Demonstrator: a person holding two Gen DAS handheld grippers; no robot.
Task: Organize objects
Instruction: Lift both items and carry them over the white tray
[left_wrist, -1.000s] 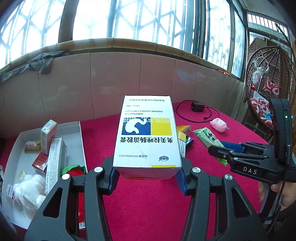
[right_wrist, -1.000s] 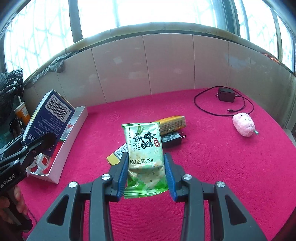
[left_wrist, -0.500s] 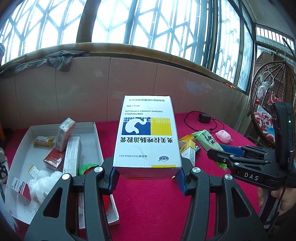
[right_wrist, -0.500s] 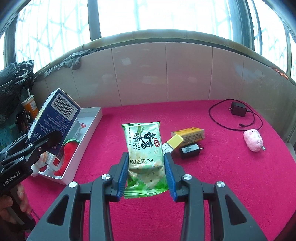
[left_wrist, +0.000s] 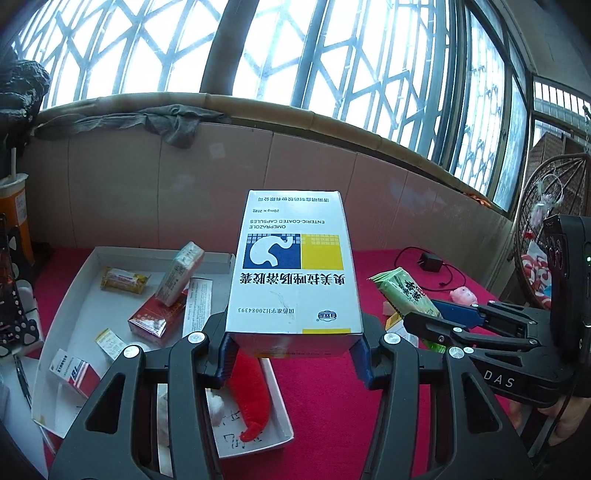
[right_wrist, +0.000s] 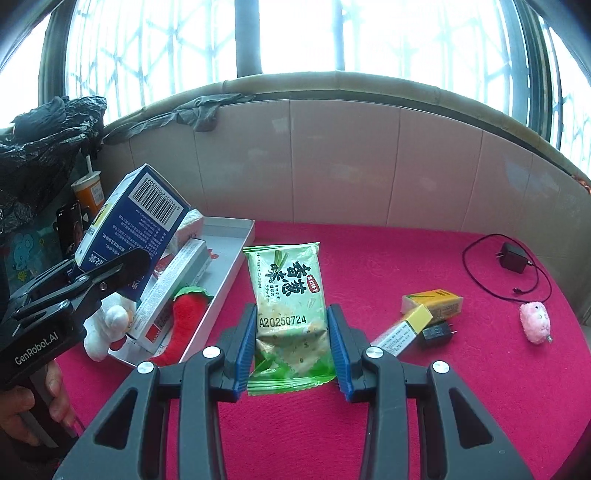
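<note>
Beneath both of my tongs I see the red tablecloth (right_wrist: 369, 266), running out to the tiled wall ahead. Ahead and to the left of my left gripper (left_wrist: 293, 356) sits the white tray (left_wrist: 79, 291); from the right wrist view the same tray (right_wrist: 236, 254) lies left of my right gripper (right_wrist: 291, 350).

My left tongs are closed on the near end of the omeprazole box (left_wrist: 293, 266), both blue pads pressed to its sides, and the box is held off the table, partly over the tray's right edge. In the right wrist view that box (right_wrist: 136, 225) tilts above the tray with its barcode end up.

My right tongs are clamped on the green cracker packet (right_wrist: 288, 295), pads squeezing its lower half, and it is lifted above the cloth just right of the tray. From the left wrist view the packet (left_wrist: 404, 295) sticks out past the right gripper's fingers, to the right of the box.

In the tray I see a red plush chilli (right_wrist: 184, 314), a long white carton (right_wrist: 173, 284) beside it, and a white plush toy (right_wrist: 107, 325) at the near corner.

Right of my right tongs, on the cloth, lie a yellow box (right_wrist: 432, 304), a black plug (right_wrist: 437, 330) touching a slim yellow-ended carton (right_wrist: 402, 332), a black charger with cable (right_wrist: 511, 258) further back, and a small pink plush (right_wrist: 533, 323) at the far right.
</note>
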